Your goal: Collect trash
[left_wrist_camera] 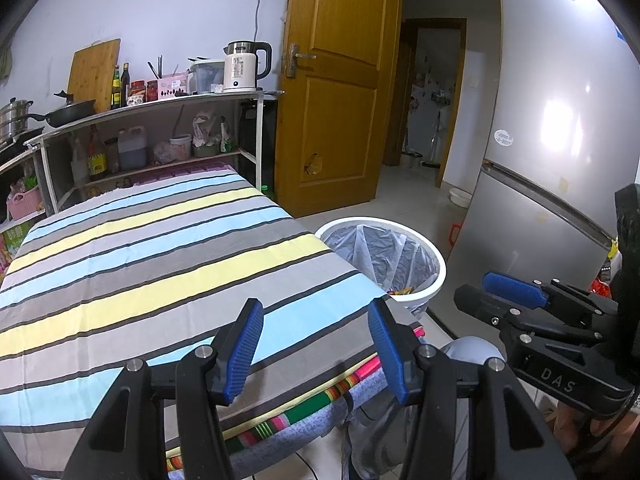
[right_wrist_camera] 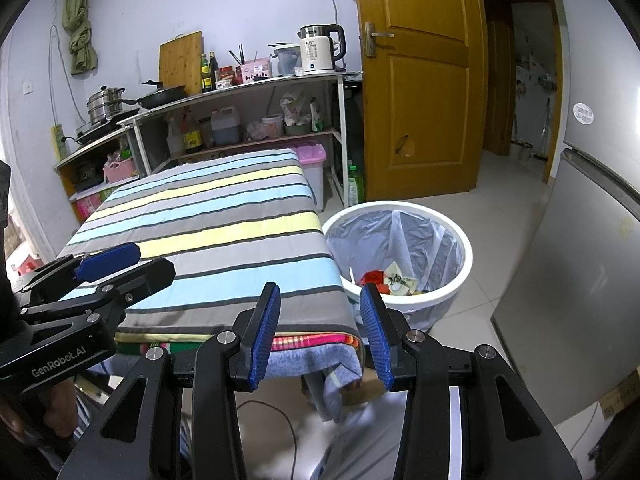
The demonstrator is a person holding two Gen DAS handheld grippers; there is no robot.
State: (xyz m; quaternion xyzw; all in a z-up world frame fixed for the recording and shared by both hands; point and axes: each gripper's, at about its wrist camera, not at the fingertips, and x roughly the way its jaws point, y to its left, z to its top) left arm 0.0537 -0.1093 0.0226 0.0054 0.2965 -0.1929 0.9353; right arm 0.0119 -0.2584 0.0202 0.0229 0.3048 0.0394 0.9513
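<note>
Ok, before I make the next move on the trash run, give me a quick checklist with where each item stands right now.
1. Left tongs empty and open: ok, nothing between the blue pads.
2. Right tongs empty and open: ok.
3. Trash bin within view, beside the table's corner: ok.
4. Bin liner in place: ok; wrappers already lie at the bottom.
5. Striped tablecloth free of trash: ok, none shows on it in either view.
6. Trash left on the floor: cannot tell, the table and tongs hide much of it.
</note>
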